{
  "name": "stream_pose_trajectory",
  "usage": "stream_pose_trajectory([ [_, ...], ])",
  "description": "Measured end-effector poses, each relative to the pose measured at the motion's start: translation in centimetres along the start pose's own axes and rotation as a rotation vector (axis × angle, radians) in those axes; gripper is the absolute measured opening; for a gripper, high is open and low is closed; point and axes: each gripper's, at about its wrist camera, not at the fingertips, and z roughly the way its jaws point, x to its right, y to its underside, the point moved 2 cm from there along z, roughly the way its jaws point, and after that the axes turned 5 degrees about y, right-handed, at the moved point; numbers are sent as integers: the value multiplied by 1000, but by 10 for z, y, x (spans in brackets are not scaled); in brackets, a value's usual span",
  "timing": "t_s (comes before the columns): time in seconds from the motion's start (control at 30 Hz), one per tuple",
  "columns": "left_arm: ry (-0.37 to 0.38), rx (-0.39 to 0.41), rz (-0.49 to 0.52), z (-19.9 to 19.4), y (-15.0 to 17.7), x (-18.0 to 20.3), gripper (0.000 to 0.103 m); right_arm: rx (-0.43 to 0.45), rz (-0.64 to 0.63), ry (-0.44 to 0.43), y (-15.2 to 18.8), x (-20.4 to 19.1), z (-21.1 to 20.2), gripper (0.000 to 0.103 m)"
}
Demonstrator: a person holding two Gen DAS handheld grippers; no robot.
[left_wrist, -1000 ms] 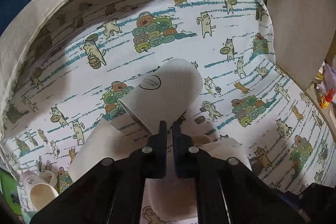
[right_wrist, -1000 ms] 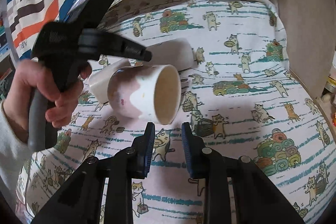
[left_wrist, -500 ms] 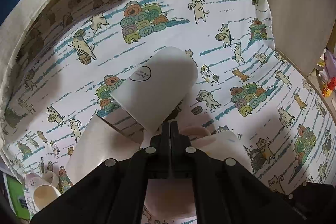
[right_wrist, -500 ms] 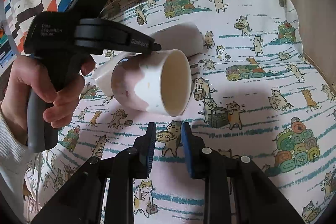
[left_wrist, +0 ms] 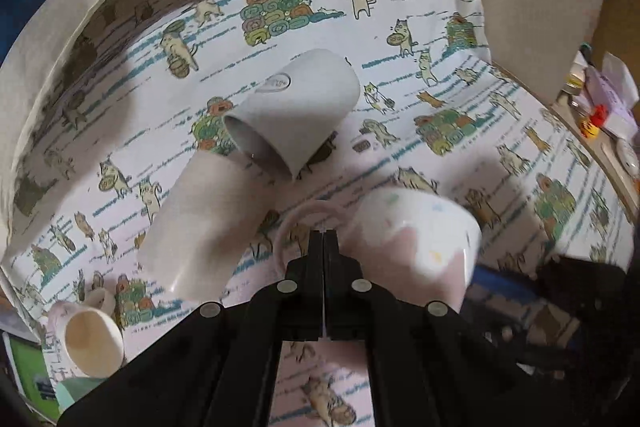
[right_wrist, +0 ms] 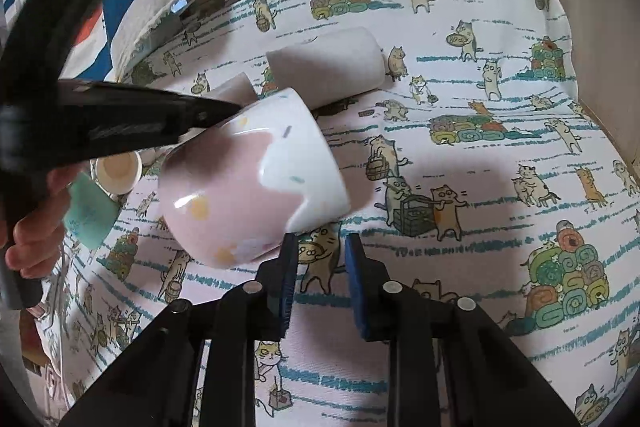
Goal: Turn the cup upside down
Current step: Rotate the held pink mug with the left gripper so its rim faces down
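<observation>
My left gripper (left_wrist: 323, 239) is shut on the thin handle of a pink and white speckled mug (left_wrist: 420, 247). It holds the mug above the cat-print cloth, tilted with its mouth turned down and to the right. In the right wrist view the mug (right_wrist: 248, 183) hangs from the left gripper (right_wrist: 224, 109), its rounded bottom toward the camera. My right gripper (right_wrist: 320, 255) is open and empty, just below and right of the mug.
Two plain white cups (left_wrist: 296, 111) (left_wrist: 200, 223) lie on their sides on the cloth (left_wrist: 400, 27) behind the mug. A small pink cup (left_wrist: 90, 341) lies at the near left by a green item. Clutter sits off the table's right edge.
The left gripper has lifted the mug and rolled it from lying sideways to mouth tilted downward. The right gripper has stayed open and low.
</observation>
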Motion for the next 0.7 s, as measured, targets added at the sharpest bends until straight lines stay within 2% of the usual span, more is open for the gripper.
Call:
stream_pose_trajectory([
  [0.23,88,17,-35,-10,27,-15,0,-12,5,-13,1,2,1,25],
  [0.33,120,-15,-46,-10,46,-17,0,-8,15,-14,1,4,0,25],
  [0.43,96,-46,-36,-7,70,-14,0,-13,9,-33,1,2,1,25],
  [0.6,141,-2,-132,-17,94,-28,0,7,-34,-78,3,-10,-3,25],
  [0.7,93,30,-131,-23,105,-32,0,14,-79,-128,6,-21,-7,25],
])
